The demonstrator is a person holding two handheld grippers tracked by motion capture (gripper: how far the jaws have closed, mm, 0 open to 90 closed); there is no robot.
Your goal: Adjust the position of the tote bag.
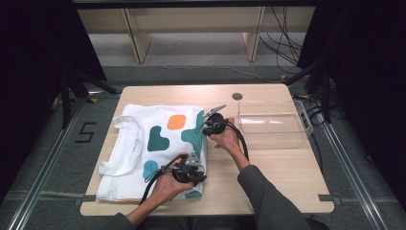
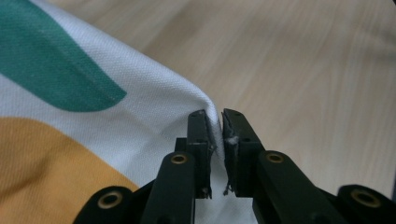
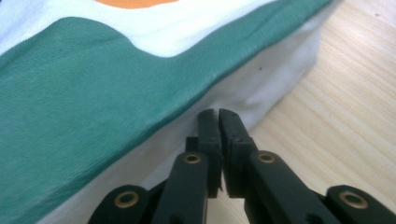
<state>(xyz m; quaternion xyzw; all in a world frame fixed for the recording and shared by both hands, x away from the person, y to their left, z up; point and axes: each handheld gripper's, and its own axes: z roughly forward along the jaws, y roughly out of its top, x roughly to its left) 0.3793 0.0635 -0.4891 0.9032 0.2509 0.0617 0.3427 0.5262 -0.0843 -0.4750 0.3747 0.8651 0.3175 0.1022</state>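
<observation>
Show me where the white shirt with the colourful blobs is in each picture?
High view: the white shirt lies folded on the left half of the table.
Left gripper view: it covers the left side, its edge running between the jaws.
Right gripper view: it covers the upper left.
Shared landmark: the teal blob, also at and.

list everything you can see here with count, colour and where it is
t-shirt: one, white with teal and orange blobs, folded on the table's left half
clear plastic box: one, see-through, table's right rear
table: one, light wood, centre
cable grommet: one, dark, rear edge of the table
shelf unit: one, pale wood, on the floor behind
left tool: one, black, pinching the shirt's near right corner
right tool: one, black, at the shirt's far right edge, fabric between its tips
</observation>
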